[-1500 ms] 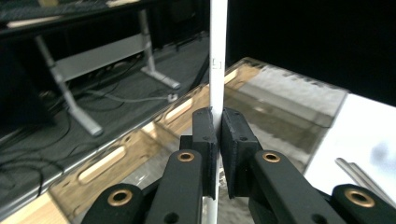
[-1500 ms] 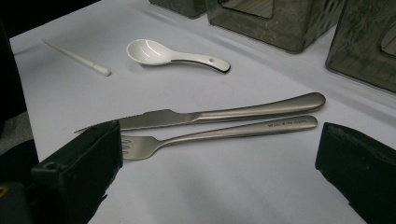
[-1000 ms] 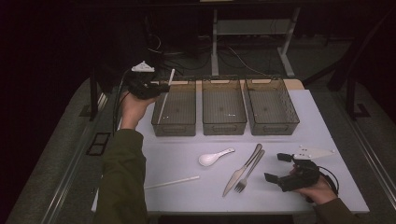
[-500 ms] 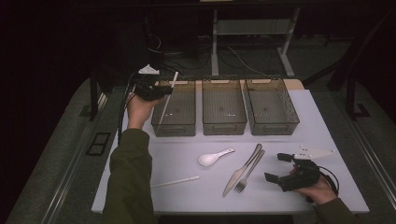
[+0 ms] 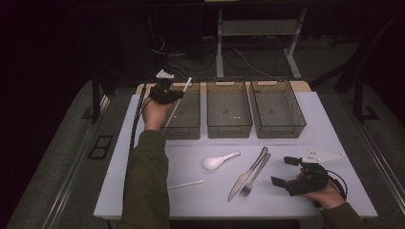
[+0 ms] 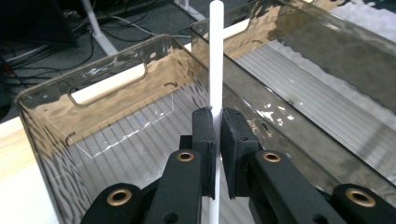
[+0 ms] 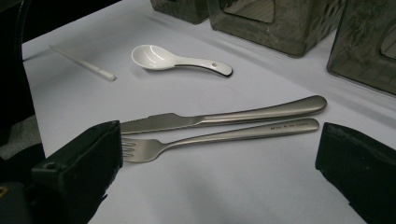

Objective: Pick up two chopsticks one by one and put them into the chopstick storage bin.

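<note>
Left claw is clamped on a white chopstick, held over the leftmost of three clear bins at the worktop's far edge. In the left gripper view the stick stands steep between the pads, upper end above the bin's rim, lower end hidden behind the claw.

To do this step well, imo:
- Bring the lower tip down inside the walls first, w/o knocking the rim.
- Lay the stick flatter along the bin's long side before letting go; dropped steep it may bounce or lean on a wall.
- Part the pads only when the stick is low, near the ribbed floor.

Right claw sits near the worktop's near right corner, pads wide apart, nothing between them, facing the fork and knife. A second chopstick lies by the near edge, left of centre; a white spoon lies mid-worktop.
</note>
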Demonstrator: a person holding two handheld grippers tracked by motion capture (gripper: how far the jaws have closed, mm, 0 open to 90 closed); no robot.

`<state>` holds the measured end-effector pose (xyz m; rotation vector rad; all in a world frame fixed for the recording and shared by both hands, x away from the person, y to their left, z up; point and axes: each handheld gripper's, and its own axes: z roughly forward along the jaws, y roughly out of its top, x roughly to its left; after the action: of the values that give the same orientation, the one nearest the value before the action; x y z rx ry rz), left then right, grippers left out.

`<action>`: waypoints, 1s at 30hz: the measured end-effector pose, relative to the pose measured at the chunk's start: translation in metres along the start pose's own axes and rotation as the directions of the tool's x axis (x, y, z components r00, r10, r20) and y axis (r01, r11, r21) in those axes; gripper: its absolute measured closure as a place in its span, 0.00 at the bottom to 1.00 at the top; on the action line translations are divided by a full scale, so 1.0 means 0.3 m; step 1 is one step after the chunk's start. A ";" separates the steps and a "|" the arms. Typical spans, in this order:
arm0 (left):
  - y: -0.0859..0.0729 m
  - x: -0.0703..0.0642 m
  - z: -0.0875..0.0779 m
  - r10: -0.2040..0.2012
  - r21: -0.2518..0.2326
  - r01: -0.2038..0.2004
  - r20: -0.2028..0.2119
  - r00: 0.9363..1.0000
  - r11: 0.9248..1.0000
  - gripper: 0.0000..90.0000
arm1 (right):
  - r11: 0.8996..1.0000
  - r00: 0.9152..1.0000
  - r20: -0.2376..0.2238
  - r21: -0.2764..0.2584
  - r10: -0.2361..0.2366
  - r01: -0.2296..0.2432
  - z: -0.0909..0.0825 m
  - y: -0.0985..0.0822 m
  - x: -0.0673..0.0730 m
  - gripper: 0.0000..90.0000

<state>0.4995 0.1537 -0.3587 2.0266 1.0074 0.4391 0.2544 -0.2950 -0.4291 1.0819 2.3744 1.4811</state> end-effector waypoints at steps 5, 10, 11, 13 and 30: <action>-0.005 -0.003 0.022 -0.003 0.018 0.004 -0.034 0.999 1.000 0.92 | 1.000 1.000 -0.002 -0.003 0.001 -0.001 0.000 0.000 0.001 0.01; -0.009 -0.013 0.032 0.004 0.029 -0.002 -0.056 0.998 1.000 0.88 | 1.000 1.000 -0.003 -0.004 0.001 -0.001 0.000 0.000 0.001 0.01; -0.008 -0.015 0.031 0.009 0.027 -0.008 -0.057 0.998 1.000 0.88 | 1.000 1.000 -0.004 -0.004 0.001 -0.001 0.000 0.000 0.001 0.01; -0.005 -0.020 0.028 0.011 0.020 -0.011 -0.048 0.999 1.000 0.87 | 1.000 1.000 -0.004 -0.004 0.000 0.000 0.000 0.000 0.001 0.01; -0.016 -0.120 -0.093 0.079 -0.011 -0.078 0.169 0.982 0.997 0.50 | 0.999 0.999 0.030 -0.002 -0.038 0.038 0.006 -0.003 -0.010 0.01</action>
<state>0.4579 0.1414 -0.3437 2.0673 0.8245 0.3032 0.2570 -0.2959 -0.4316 1.0446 2.3588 1.4457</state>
